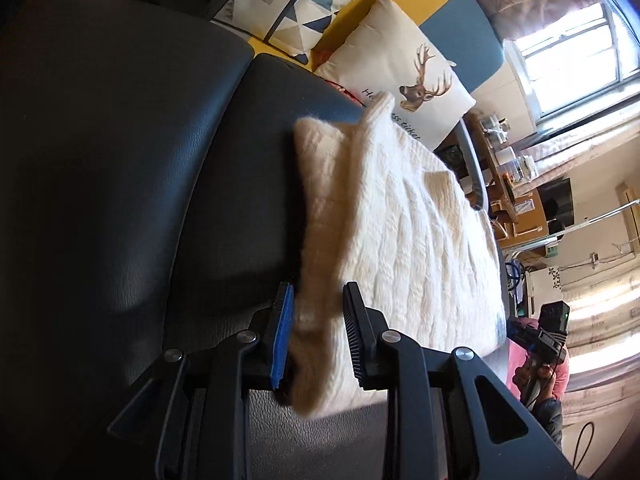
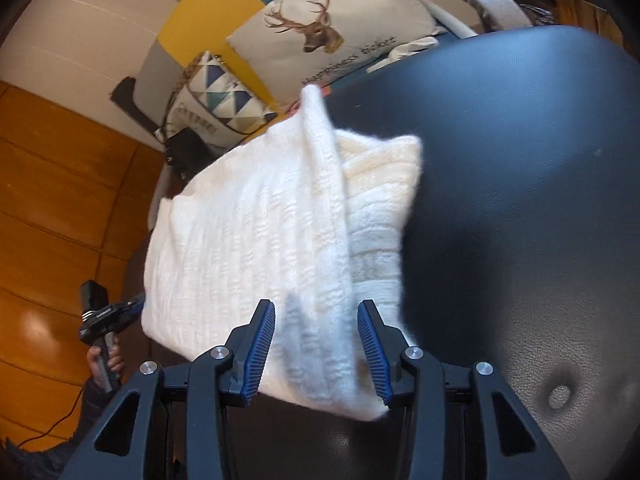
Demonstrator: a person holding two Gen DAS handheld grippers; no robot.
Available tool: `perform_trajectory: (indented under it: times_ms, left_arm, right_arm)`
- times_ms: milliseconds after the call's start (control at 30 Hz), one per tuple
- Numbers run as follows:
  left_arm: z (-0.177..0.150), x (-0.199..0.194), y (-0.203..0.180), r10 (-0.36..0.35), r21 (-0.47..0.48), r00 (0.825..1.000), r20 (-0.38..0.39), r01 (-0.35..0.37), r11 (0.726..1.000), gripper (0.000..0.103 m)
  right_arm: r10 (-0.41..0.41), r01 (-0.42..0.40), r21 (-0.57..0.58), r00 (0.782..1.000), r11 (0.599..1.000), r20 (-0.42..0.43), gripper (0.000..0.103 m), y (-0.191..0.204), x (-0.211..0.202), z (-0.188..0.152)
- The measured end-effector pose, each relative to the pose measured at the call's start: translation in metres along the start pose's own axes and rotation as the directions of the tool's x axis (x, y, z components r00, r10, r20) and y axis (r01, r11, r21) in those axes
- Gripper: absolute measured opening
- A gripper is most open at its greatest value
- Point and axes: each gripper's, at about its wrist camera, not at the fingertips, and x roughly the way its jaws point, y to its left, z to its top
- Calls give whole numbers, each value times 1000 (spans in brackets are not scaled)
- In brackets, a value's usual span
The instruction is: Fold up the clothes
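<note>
Cream cable-knit, fuzzy and thick: that's the sweater [image 1: 400,224], lying folded on a black leather seat [image 1: 140,160]. Its long axis runs away from both cameras, from the near edge by the tongs toward the cushions at the back. A ridge of fabric [image 1: 372,128] stands up along that axis and ends in a little peak pointing at the deer cushion [image 1: 404,76].

The left tongs [image 1: 318,340] are spread, with the near corner of the sweater sitting in the gap. Fabric brushes the blue-padded finger, but the other finger isn't pressing on it, so no real pinch there.

The right tongs [image 2: 316,344] are the same: spread wide, with the near hem bunched between them and slightly blurred. Can't tell if the knit touches either pad.

In the right wrist view the sweater [image 2: 256,240] hangs a bit past the seat's [image 2: 520,200] left edge, over the wooden floor [image 2: 52,200]. A triangle-pattern cushion [image 2: 220,100] sits beside the deer cushion [image 2: 332,28].
</note>
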Motion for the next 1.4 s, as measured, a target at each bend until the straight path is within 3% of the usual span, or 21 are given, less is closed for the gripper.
perform_trajectory:
  times_ms: [33,167,233,333,467,567,700,733,767,800,900,1000,1100,1133,1167,1300,1400]
  left_arm:
    - [-2,-1,-1,-2,3,1000,2,2,1000,27]
    - [-7,-6,-13,50,91,998,26,-52,994,27]
    - [-10,-7,-19,79,143,996,36,-84,986,27]
    - [-12,-3,-18,52,156,998,27,-56,986,27]
    - [-12,2,-8,12,136,1000,19,-14,991,27]
    - [-13,3,-2,-60,113,998,11,58,992,27]
    - [-17,9,-8,-116,153,993,-17,118,981,27]
    - [-18,11,-11,-113,170,994,-12,114,979,27]
    - [-20,8,-14,-111,189,994,1,109,976,9]
    - [-22,6,-17,-109,208,994,13,104,973,5]
    - [-30,-11,-20,-139,246,990,34,127,961,5]
    - [-33,-8,-18,-26,269,1000,5,24,963,6]
    - [-25,-1,0,12,152,999,-38,-6,988,10]
    - [-22,-7,3,27,131,1000,-16,-25,991,10]
    - [-18,-15,-2,63,134,998,26,-66,989,10]
    - [-3,-28,-51,62,220,994,86,-80,972,14]
    - [8,-11,-111,28,348,999,42,-41,937,21]
  right_arm:
    - [1,-1,-19,1000,1000,-6,41,2,2,-3]
    - [4,-7,-93,999,996,-31,21,10,9,-14]
    - [4,-10,-130,999,991,-45,21,14,13,-20]
    - [-20,7,-161,996,987,-84,21,17,21,-28]
    - [51,-54,-47,996,997,-67,24,1,24,-28]
    - [38,-40,-28,997,999,-65,24,-6,23,-33]
    - [-4,1,-48,997,999,-76,24,-6,29,-37]
    - [-14,10,-53,997,999,-75,24,-4,33,-34]
    - [-25,20,-58,997,998,-73,24,-3,37,-31]
    - [-42,37,-64,997,997,-70,24,-2,38,-31]
    - [-71,64,-104,995,993,-68,20,2,33,-34]
    - [17,-29,-177,998,984,-68,19,14,17,-41]
    - [23,-36,-136,995,990,-92,20,-1,22,-44]
    - [40,-50,-105,995,993,-92,23,-9,23,-45]
    - [75,-81,-57,993,995,-89,24,-17,23,-44]
    - [185,-184,42,982,982,-43,25,-42,20,-42]
    - [142,-144,-59,989,988,-39,15,-31,21,-43]
